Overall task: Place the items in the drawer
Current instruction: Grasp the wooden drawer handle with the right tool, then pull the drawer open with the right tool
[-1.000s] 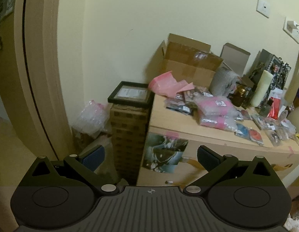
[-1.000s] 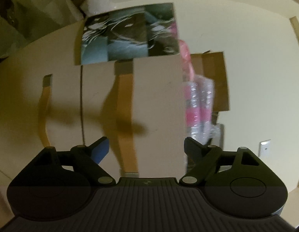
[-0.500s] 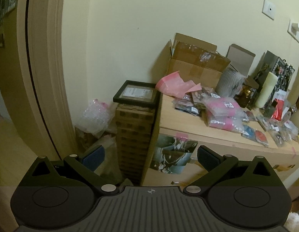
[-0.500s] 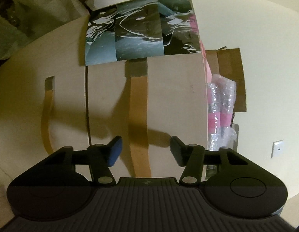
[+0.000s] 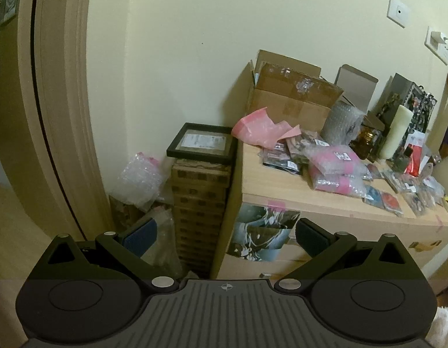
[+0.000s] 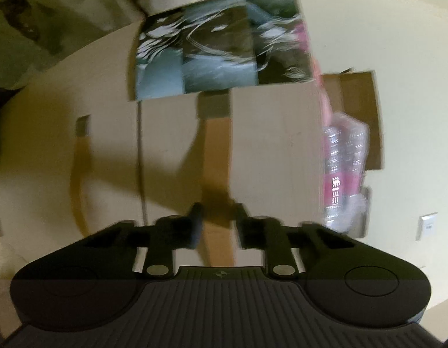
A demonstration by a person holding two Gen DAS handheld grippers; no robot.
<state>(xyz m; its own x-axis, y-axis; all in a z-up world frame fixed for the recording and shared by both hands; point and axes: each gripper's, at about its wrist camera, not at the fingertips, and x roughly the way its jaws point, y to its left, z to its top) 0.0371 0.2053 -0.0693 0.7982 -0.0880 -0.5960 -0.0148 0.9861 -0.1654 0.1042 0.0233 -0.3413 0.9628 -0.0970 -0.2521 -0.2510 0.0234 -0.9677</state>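
The right gripper (image 6: pixel 216 226) is clenched around the drawer's strap handle (image 6: pixel 216 156), which runs straight ahead; the left gripper (image 5: pixel 225 236) is released, far off.

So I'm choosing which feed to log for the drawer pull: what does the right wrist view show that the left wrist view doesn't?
Only the right wrist view shows the right hand-held gripper, fingers closed around the orange strap handle on the drawer front. Only the left wrist view shows the open left hand-held gripper, the dresser top with its packets, and the framed picture. Both show the illustrated poster and pink bubble-wrap packets.
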